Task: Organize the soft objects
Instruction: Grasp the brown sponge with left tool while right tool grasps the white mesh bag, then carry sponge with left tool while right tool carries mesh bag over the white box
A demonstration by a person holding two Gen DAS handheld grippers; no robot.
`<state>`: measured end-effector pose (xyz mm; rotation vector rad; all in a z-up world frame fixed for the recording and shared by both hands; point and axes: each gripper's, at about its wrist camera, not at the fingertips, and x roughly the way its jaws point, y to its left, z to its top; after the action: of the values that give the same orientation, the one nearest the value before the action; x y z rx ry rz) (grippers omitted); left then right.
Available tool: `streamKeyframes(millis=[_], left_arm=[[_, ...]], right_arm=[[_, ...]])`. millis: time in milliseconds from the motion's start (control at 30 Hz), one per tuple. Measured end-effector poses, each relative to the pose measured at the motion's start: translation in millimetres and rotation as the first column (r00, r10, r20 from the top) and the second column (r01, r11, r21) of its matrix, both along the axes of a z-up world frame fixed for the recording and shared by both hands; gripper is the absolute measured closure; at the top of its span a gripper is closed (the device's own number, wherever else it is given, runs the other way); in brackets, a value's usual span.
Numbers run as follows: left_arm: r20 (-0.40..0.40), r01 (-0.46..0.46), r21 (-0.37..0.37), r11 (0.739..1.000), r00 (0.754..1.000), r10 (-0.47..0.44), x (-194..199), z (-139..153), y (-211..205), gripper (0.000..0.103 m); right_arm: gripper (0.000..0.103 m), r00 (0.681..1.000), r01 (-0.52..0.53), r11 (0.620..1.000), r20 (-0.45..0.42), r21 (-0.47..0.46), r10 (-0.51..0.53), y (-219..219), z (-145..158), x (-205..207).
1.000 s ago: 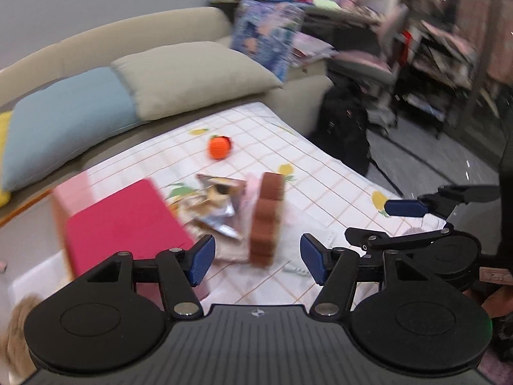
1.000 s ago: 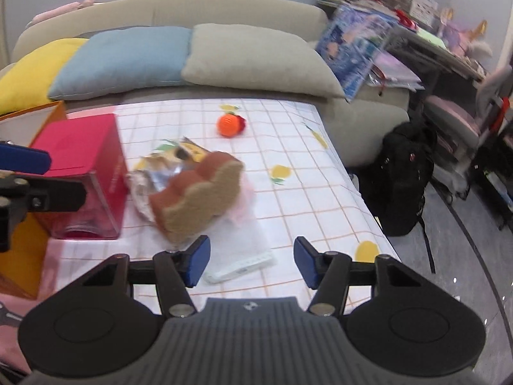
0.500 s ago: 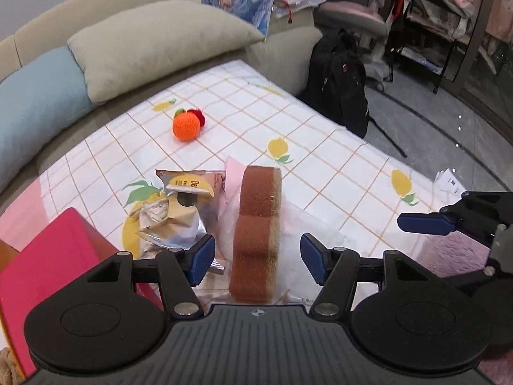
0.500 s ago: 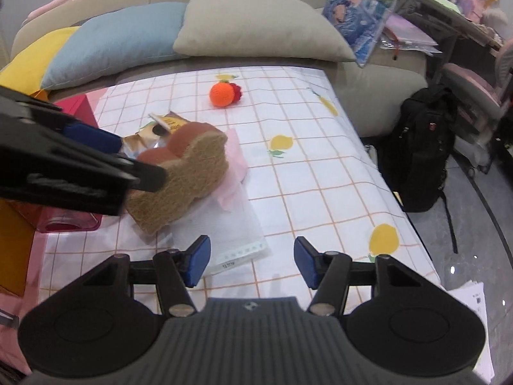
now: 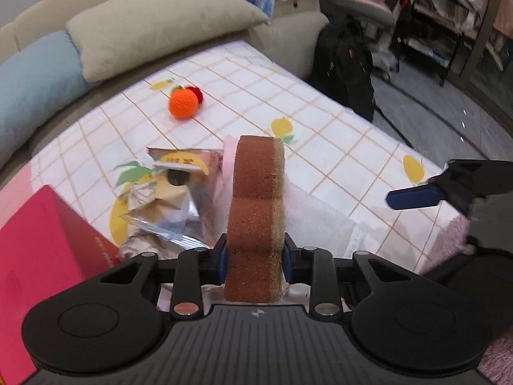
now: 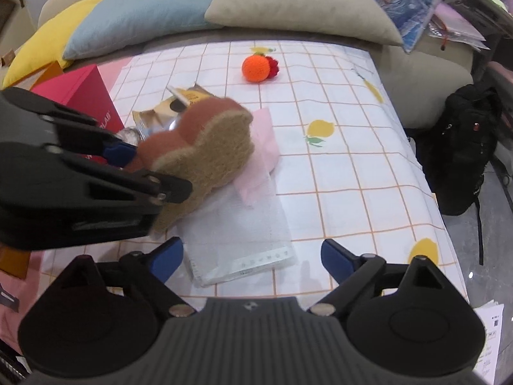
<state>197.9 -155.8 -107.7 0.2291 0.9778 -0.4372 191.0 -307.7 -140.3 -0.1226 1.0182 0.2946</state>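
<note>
Brown and scratchy-looking, the scalloped sponge (image 5: 255, 211) sits on edge between the blue pads of my left gripper (image 5: 255, 258), and both pads are pressed flat against its sides, so I have it clamped at its near end. From the right wrist view the same sponge (image 6: 205, 147) shows its tan face, tilted up over the worktop (image 6: 346, 173), with the left gripper (image 6: 141, 173) gripping it from the left. Its lower end hangs over a white bubble-wrap pouch (image 6: 243, 234), and a pink cloth (image 6: 261, 157) lies just behind it; whether the sponge touches either I cannot tell.

My right gripper (image 6: 251, 258) hovers above the pouch with its jaws spread wide and nothing between them. In the left view its blue fingertip (image 5: 413, 197) pokes in from the right, well apart from the sponge.

Left of the sponge lies a crumpled foil snack bag (image 5: 170, 199), and beyond that a red box (image 5: 41, 247). Farther back on the checked cloth sits an orange crocheted ball (image 6: 256, 68) with a red bit beside it. A blue cushion (image 6: 141, 9) and a beige cushion (image 6: 295, 3) line the sofa behind.
</note>
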Motion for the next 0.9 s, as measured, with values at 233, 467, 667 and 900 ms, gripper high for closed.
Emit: streamKeyframes(millis=[233,467,667,900], left_arm=[[0.035,-0.121,-0.032,0.992,0.992,0.123,-24.5,23.9,21.1,0.068],[0.050,-0.164,-0.067,0.984,0.985,0.168,-45.5,26.8,25.8,0.068],[0.035,-0.191,-0.082,0.978,0.980,0.194,-56.0,26.7,32.9,0.068],[0.025,-0.225,-0.096,0.970,0.973,0.228,-67.2,31.8,45.6,0.068]], right_arm=[[0.011,0.996,-0.079,0.997,-0.050,-0.020,0.078,13.2,-18.3,19.2],[0.018,0.987,-0.140,0.990,-0.084,-0.028,0.137,29.6,-32.2,24.4],[0.059,0.988,-0.142,0.989,-0.073,-0.042,0.139,31.9,-30.5,22.2],[0.101,0.989,-0.128,0.992,-0.067,0.009,0.128,31.1,-14.9,9.1]])
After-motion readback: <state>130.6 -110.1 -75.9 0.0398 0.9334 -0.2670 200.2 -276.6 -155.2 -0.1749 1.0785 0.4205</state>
